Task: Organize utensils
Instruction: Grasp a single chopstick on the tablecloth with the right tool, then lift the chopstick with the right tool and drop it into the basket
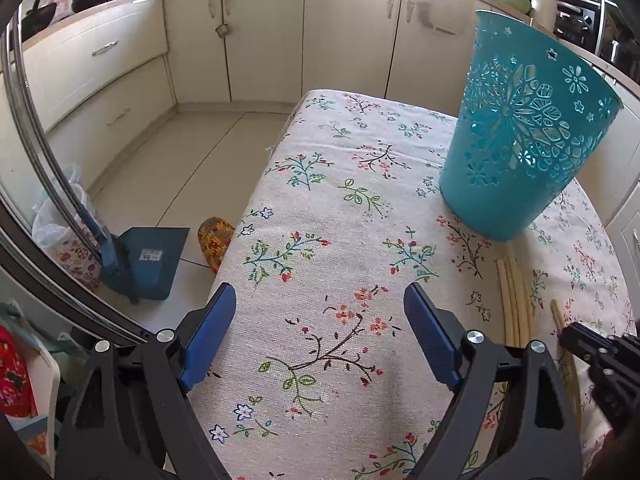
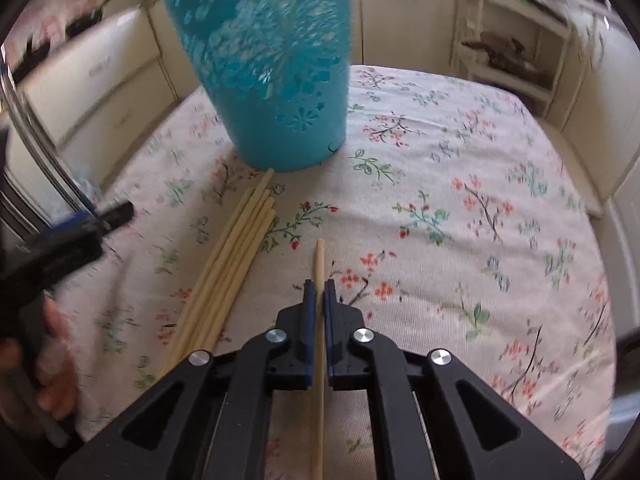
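Between your right gripper's (image 2: pixel 319 286) blue pads: one pale, thin, round chopstick (image 2: pixel 319 264), clamped, tip toward 12 o'clock. Bundle (image 2: pixel 236 248) of matching chopsticks lies at 10 o'clock on the cloth (image 2: pixel 460 168), tips near the teal basket (image 2: pixel 276 92). Left gripper (image 1: pixel 320 300) wide, holding nothing.

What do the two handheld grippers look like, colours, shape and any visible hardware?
Both match. The left gripper and the right gripper have matte black plastic bodies with triangular cut-outs in the arms, round silver pivot bolts, and flat blue textured pads lining the fingers. No cables, markings or sleeves show.
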Available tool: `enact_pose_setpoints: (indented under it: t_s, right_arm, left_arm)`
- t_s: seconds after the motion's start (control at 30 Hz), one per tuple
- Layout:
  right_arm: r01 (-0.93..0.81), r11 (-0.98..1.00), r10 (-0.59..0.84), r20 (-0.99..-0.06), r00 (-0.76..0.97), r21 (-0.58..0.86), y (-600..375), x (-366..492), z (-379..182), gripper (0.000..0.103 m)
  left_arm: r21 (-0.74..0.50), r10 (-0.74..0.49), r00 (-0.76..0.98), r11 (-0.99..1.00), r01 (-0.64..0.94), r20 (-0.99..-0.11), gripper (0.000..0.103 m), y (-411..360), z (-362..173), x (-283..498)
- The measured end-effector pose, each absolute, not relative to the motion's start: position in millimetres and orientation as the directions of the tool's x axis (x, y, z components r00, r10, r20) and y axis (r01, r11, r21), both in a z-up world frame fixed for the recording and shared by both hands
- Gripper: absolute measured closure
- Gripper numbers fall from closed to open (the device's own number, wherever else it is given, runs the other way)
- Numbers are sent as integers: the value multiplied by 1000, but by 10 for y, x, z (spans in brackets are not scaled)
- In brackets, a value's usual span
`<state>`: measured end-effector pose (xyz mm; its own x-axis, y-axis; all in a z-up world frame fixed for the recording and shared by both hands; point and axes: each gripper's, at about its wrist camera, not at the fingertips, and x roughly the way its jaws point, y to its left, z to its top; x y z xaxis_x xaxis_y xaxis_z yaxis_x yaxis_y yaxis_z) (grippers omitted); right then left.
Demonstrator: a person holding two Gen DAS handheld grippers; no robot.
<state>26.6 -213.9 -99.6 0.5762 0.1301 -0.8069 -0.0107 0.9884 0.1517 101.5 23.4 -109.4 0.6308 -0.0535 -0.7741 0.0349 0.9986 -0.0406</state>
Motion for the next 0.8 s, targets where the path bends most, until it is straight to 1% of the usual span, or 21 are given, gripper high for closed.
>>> enact_pose_setpoints:
  t_s: [0.1,0.2,0.37,0.57,0.7,0.8]
  right_arm:
    - [-20,971,197,-754,626,237,-2234,125,-752,98]
    - [-42,957,239,-694,679,288,-2265,19,-433,98]
    - [-110,923,311,-546,778,369,-2322,-43,260,98]
    - [-184,910,340,-415,844,372,-2222,47,822,98]
    - [-195,910,328,-349,878,366,-2186,254,1023,98]
    - [-187,919,290,-277,916,346,-2143,437,1198,98]
  left_arm:
    - [-36,-52,626,999,38,-778,21,228,-1100,1019]
    - [-33,-51,623,999,40,-780,21,219,-1103,1020]
    - [-42,-54,619,999,34,-783,21,243,-1113,1025]
    - [-46,-54,623,998,29,-780,21,260,-1106,1024]
    - [-29,-47,636,999,38,-770,21,231,-1090,999]
    - [-14,-42,644,999,49,-764,21,195,-1077,986]
